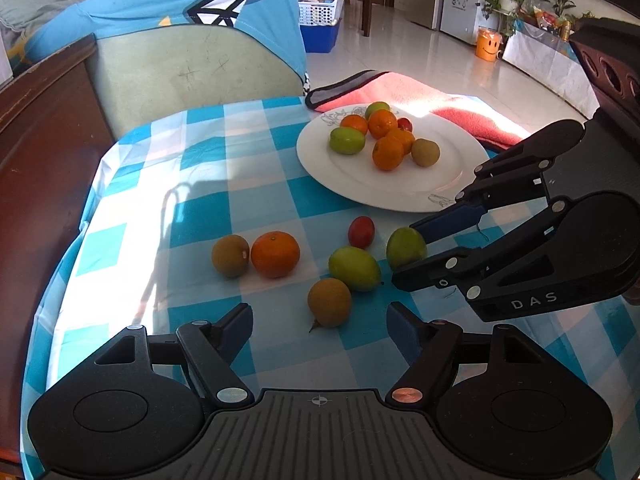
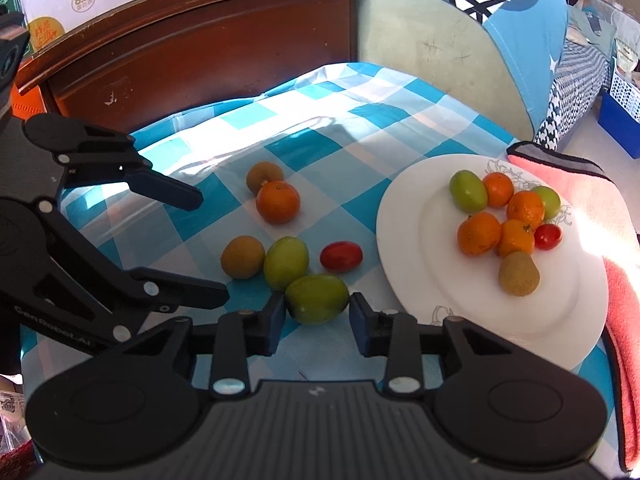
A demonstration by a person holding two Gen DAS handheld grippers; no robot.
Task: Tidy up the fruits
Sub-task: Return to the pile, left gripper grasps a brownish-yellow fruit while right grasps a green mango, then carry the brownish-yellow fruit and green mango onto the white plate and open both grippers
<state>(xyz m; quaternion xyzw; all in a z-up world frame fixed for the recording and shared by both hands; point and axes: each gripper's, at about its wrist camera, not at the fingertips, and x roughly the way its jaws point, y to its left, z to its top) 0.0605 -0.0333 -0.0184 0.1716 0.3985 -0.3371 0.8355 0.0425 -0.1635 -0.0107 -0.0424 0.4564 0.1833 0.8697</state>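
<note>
While seven fruits already sit on the white plate (image 2: 404, 280), six remain loose on the checked desk (image 1: 224, 216), so the sorting looks roughly half done. The right gripper (image 2: 318, 314) has a green fruit (image 2: 317, 298) between its blue pads; one pad seems to touch it and a sliver of gap shows at the other — I cannot tell whether it is truly clamped. The left gripper (image 1: 320, 326) stands apart and empty, with a brownish fruit (image 1: 329, 302) lying just ahead between its fingers but untouched. The step in hand looks like a pick-up of that green fruit. Next, by my reading, comes a firm close, a lift clear of the neighbouring green fruit (image 2: 286, 263) and red tomato (image 2: 341, 256), then a short carry to bare plate — gently, since round fruit rolls.
</note>
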